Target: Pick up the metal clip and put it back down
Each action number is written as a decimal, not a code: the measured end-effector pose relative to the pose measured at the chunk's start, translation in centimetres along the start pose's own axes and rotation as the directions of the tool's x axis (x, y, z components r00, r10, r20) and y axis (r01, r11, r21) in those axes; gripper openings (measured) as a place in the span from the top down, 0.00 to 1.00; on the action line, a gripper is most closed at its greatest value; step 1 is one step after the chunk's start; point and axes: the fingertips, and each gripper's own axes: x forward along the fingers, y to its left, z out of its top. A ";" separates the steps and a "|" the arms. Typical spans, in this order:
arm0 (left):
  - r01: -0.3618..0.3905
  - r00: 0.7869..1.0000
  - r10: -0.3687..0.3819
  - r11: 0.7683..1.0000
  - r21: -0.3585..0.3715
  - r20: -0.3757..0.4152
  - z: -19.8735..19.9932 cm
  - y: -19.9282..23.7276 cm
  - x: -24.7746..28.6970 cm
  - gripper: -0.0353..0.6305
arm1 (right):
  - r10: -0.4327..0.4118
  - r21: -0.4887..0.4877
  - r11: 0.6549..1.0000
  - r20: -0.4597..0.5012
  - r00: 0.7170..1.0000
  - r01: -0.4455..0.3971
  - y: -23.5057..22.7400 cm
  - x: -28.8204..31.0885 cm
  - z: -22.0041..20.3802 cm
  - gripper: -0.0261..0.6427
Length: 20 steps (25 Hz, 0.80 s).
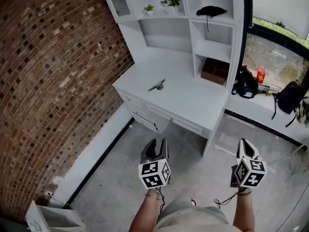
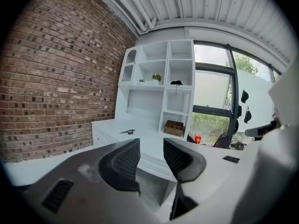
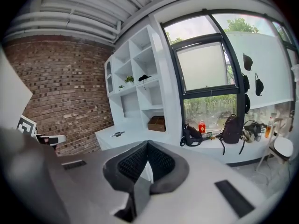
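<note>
The metal clip [image 1: 157,85] lies on the white desk [image 1: 193,98], small and grey, well ahead of both grippers. It also shows far off as the clip [image 2: 127,131] in the left gripper view and the clip [image 3: 117,134] in the right gripper view. My left gripper [image 1: 155,150] hangs over the floor in front of the desk; its jaws stand apart with nothing between them [image 2: 150,158]. My right gripper [image 1: 245,148] is held further right, jaws closed together and empty [image 3: 145,158].
White shelves [image 1: 169,13] rise behind the desk with small plants [image 1: 170,0], a dark cap [image 1: 210,10] and a brown box [image 1: 215,70]. A brick wall [image 1: 48,81] runs along the left. Bags [image 1: 245,83] and a red bottle [image 1: 260,74] sit on the window ledge at right.
</note>
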 end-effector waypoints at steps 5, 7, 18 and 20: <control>0.013 0.999 -0.013 1.000 0.003 -0.035 -0.4 0.1 1.8 0.72 | 0.001 0.033 0.999 -0.017 1.000 -0.001 -0.6 1.6 -0.4 0.96; 0.009 0.999 -0.009 1.000 -0.001 -0.037 -0.4 0.5 2.9 0.72 | -0.010 0.029 1.000 -0.024 1.000 0.011 -1.1 2.5 -0.5 0.96; 0.012 1.000 -0.013 0.999 -0.049 -0.012 1.7 1.7 12.3 0.73 | -0.025 0.003 1.000 -0.015 1.000 0.025 -2.4 10.3 3.3 0.96; 0.011 1.000 -0.011 0.999 -0.053 -0.008 2.5 2.0 14.4 0.72 | -0.021 -0.005 1.000 -0.006 1.000 0.021 -2.4 12.3 4.7 0.96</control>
